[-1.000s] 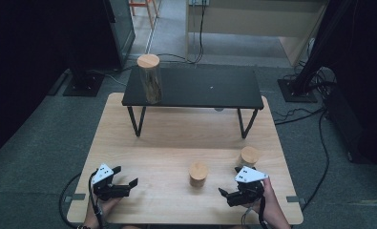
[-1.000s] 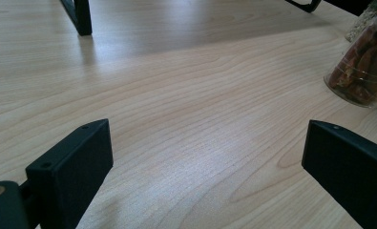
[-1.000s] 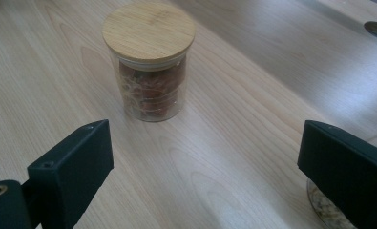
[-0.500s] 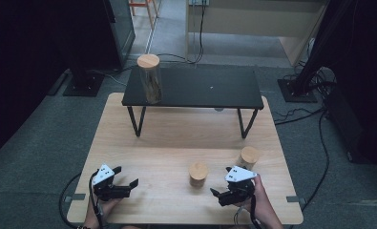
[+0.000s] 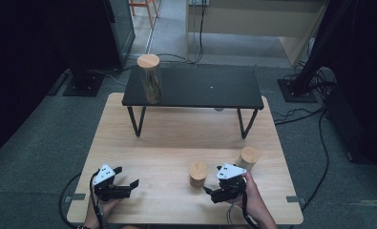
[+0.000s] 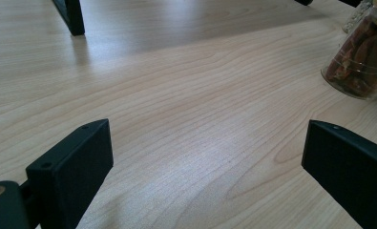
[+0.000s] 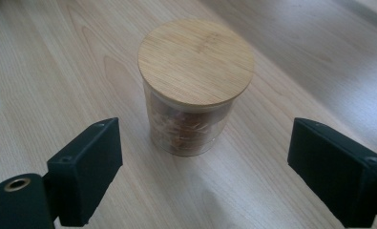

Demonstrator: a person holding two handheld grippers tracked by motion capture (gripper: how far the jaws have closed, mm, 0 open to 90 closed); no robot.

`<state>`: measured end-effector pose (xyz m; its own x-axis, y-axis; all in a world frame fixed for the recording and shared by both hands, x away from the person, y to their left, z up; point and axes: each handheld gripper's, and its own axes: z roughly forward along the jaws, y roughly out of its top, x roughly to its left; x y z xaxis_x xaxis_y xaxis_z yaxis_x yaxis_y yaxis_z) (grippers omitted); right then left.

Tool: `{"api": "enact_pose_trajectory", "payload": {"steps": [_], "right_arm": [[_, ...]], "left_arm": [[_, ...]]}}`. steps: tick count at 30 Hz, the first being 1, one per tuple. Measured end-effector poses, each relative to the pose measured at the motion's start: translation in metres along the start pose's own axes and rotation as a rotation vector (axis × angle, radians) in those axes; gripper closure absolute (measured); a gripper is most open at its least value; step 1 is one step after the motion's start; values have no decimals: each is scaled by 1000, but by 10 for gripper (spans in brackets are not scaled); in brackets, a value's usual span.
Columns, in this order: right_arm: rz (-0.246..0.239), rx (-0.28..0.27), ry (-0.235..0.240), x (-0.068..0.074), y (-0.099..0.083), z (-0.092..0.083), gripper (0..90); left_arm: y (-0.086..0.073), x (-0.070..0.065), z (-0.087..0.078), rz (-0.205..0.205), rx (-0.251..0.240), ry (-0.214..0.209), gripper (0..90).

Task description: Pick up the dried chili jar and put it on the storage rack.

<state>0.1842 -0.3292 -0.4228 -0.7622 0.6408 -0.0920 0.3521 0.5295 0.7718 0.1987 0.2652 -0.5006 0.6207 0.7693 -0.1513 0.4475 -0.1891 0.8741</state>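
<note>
Right tongs (image 5: 210, 191) sit low over the desk (image 5: 167, 143), pointed at the near jar (image 7: 195, 86); their jaws have just been closing, yet stand apart with the jar ahead of them, untouched. That jar (image 5: 198, 173) stands upright, lid on, just left of the right tongs, with a 2nd jar (image 5: 248, 158) behind them. Left tongs (image 5: 126, 186) rest wide open over bare wood at the desk's near left.

jar (image 6: 362, 57) cut off at the left gripper view's right edge, tall canister's (image 5: 149, 78) contents too small to tell
</note>
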Motion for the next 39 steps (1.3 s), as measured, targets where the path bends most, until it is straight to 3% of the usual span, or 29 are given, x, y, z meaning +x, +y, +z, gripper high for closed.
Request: {"api": "enact_pose_trajectory", "payload": {"steps": [7,10,24,39], "right_arm": [[12,10,0,-2,3,5,117],[19,13,6,-4,3,7,172],[29,20,34,-9,3,17,176],[38,9,26,-7,5,26,190]], "left_arm": [[1,0,1,3,5,0,34],[2,0,2,9,15,-4,35],[3,-1,2,11,18,-1,35],[3,-2,2,11,21,3,35]]}}
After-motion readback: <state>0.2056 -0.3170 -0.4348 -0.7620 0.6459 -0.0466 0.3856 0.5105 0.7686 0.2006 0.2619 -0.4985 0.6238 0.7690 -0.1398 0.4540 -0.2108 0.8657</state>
